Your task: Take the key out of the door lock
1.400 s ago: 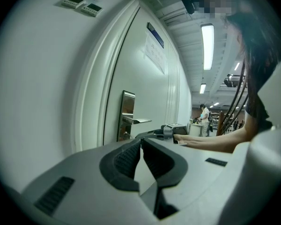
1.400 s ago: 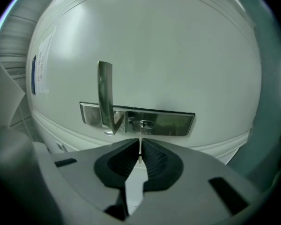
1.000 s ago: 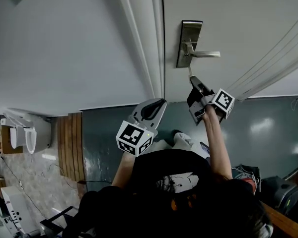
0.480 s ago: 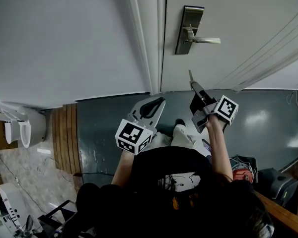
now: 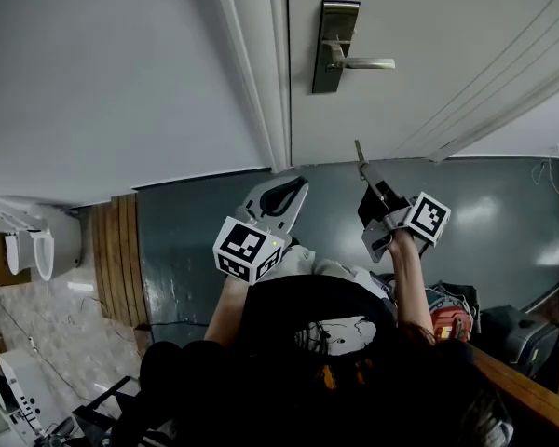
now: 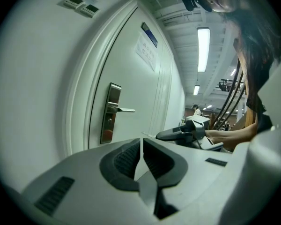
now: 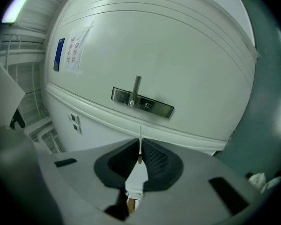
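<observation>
The metal lock plate (image 5: 334, 45) with its lever handle (image 5: 363, 63) sits on the white door (image 5: 447, 54). My right gripper (image 5: 361, 168) is off the door and below the plate in the head view. It is shut on the thin silver key (image 5: 358, 151), whose blade sticks out past the pads toward the door. In the right gripper view the key (image 7: 140, 142) stands between the pads, with the lock plate (image 7: 143, 102) well beyond it. My left gripper (image 5: 298, 187) is shut and holds nothing; its view shows the lock plate (image 6: 111, 114) ahead.
The door frame (image 5: 261, 73) and a white wall (image 5: 102, 82) lie left of the door. Below are the dark green floor (image 5: 503, 212), a wooden strip (image 5: 116, 259), and a bag and cables (image 5: 452, 310) at lower right.
My right gripper has drawn back from the lock plate with the key in its jaws, and the gap to the door has widened. The left gripper has shifted slightly.
</observation>
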### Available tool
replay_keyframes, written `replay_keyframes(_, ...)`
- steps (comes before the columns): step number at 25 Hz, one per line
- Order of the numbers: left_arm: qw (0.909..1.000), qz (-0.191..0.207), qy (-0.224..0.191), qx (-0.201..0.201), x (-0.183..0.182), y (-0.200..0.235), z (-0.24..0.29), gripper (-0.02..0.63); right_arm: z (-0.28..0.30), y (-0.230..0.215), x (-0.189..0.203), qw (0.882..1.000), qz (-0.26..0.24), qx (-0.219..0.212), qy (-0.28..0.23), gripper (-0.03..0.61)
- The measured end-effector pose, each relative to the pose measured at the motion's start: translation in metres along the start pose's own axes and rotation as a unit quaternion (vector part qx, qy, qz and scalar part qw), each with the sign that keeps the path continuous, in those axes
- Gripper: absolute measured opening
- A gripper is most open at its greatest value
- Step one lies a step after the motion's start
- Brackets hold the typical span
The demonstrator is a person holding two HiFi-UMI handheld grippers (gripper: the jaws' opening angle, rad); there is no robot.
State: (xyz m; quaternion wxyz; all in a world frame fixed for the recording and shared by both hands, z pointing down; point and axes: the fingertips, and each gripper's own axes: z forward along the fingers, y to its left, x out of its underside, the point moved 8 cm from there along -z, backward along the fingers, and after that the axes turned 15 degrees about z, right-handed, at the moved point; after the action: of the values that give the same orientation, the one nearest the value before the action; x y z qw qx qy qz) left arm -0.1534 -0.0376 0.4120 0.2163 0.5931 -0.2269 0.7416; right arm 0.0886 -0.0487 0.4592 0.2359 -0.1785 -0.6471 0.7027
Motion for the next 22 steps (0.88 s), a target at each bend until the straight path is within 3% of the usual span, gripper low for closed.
replay_keyframes(11, 0.9997, 0.007, 0.016, 0.015, -0.012, -0.056, 0.02, 0.025, -0.084, -0.012, -0.007, 0.999, -0.015, 0.025, -0.021, 0.023)
replay_keyframes(17, 0.9996, -0.003, 0.025, 0.009, -0.003, -0.052, 0.025, 0.025, -0.085, -0.019, -0.009, 0.998, -0.039, 0.045, -0.01, 0.023)
replay_keyframes(22, 0.9998, 0.006, 0.019, -0.003, -0.017, -0.111, 0.01, 0.025, -0.145, -0.011, -0.002, 0.996, -0.08, 0.041, 0.003, 0.023)
